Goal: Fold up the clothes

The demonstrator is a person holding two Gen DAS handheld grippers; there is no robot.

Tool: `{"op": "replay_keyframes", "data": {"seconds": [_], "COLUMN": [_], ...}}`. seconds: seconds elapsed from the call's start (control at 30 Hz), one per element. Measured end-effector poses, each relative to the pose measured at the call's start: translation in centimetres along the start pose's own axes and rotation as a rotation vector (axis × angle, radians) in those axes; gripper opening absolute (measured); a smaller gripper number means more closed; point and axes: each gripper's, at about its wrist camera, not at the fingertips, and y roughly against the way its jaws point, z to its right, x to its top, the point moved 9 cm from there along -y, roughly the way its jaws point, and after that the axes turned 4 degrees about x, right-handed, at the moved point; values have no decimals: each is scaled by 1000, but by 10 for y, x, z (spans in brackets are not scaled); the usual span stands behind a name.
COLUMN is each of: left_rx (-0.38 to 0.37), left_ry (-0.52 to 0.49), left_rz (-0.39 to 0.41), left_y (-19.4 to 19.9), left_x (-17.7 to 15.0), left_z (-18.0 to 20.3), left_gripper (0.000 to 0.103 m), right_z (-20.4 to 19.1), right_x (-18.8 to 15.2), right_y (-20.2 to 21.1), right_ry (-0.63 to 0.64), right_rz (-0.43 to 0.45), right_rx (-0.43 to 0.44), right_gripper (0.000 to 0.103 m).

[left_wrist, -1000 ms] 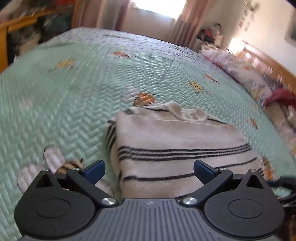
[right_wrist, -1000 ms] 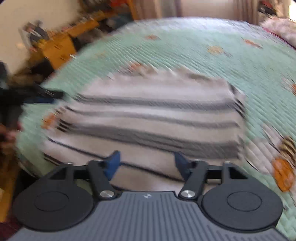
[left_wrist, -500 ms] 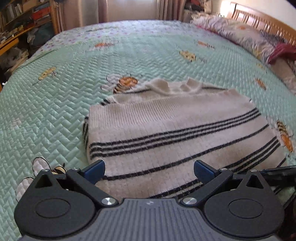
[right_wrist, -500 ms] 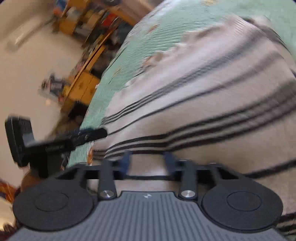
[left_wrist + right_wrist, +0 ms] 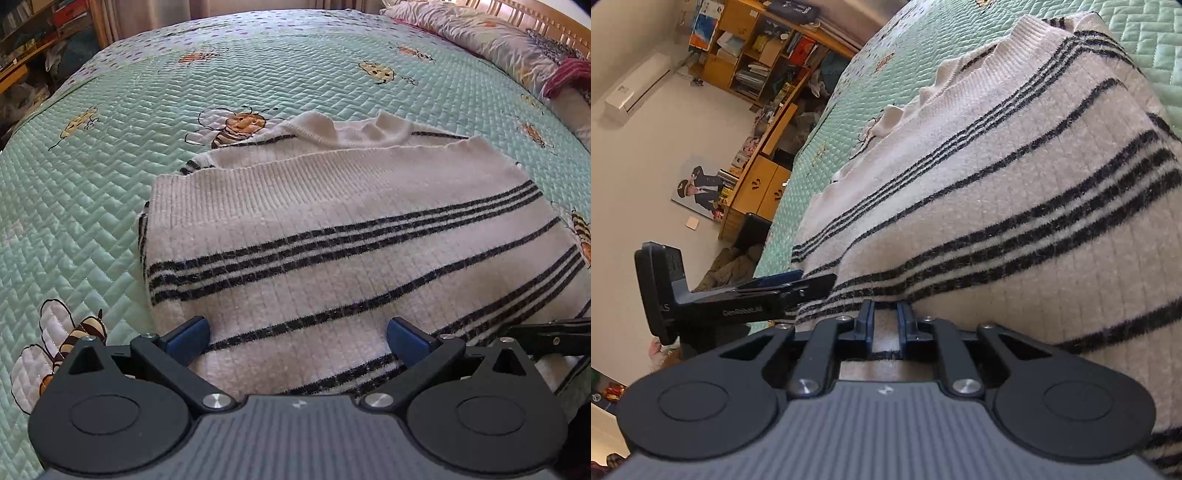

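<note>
Sweater (image 5: 332, 236) lay folded on bed quilt (image 5: 147, 110) as my R gripper (image 5: 885, 325), rolled sideways w/in half a sec, pinched its near edge; L gripper (image 5: 297, 334) hovered spread wide, suggesting another fold.

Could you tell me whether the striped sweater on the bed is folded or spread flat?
Folded: the sweater's ribbed hem lies doubled up near the collar, with a striped layer showing beneath.
</note>
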Motion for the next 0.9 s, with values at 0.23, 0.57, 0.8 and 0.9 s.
{"op": "replay_keyframes", "data": {"seconds": [0.23, 0.57, 0.8, 0.9], "left_rx": [1, -50, -342, -379], "left_ry": [-7, 32, 322, 439], "left_rz": [-5, 11, 231, 324], "left_y": [-5, -7, 57, 79], "left_x": [0, 2, 18, 19], "left_z": [0, -4, -58, -103], "left_gripper": [102, 102, 100, 102], "right_z": [-15, -20, -110, -161], "right_x": [9, 12, -14, -48], "right_y": [8, 8, -4, -15], "right_ry": [-7, 182, 692, 1049], "right_rz": [42, 72, 37, 77], "right_rx": [43, -94, -305, -381], "right_gripper": [38, 81, 83, 91]}}
